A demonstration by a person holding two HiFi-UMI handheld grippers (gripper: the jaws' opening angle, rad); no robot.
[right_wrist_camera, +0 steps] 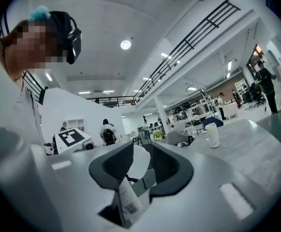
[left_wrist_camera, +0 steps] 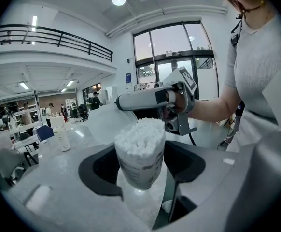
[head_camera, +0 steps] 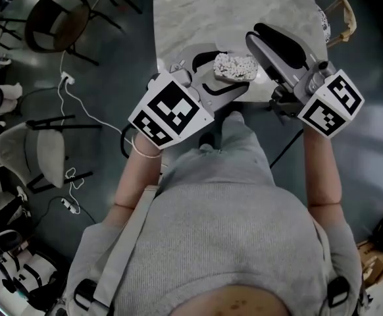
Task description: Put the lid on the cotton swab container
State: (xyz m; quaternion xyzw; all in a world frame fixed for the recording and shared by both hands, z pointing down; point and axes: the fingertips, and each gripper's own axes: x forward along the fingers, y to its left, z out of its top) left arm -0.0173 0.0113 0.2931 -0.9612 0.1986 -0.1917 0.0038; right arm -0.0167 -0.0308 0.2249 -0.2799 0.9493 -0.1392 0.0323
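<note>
My left gripper (left_wrist_camera: 141, 170) is shut on the cotton swab container (left_wrist_camera: 139, 154), a clear cup with a printed label, packed with white swabs and open at the top. In the head view the container (head_camera: 235, 66) sits between the left gripper (head_camera: 208, 84) and the right gripper (head_camera: 260, 37), just above the table's near edge. My right gripper (right_wrist_camera: 139, 173) is shut on the lid (right_wrist_camera: 138, 162), a thin pale disc seen nearly edge-on, with a barcode label (right_wrist_camera: 129, 205) below it. In the left gripper view the lid (left_wrist_camera: 106, 123) hangs beside and behind the swabs.
A marble-topped table (head_camera: 198, 12) stretches away in front of the person. A small white bottle (right_wrist_camera: 211, 135) stands on it further off. Chairs (head_camera: 53, 18) and a white cable (head_camera: 70, 97) are on the floor at the left.
</note>
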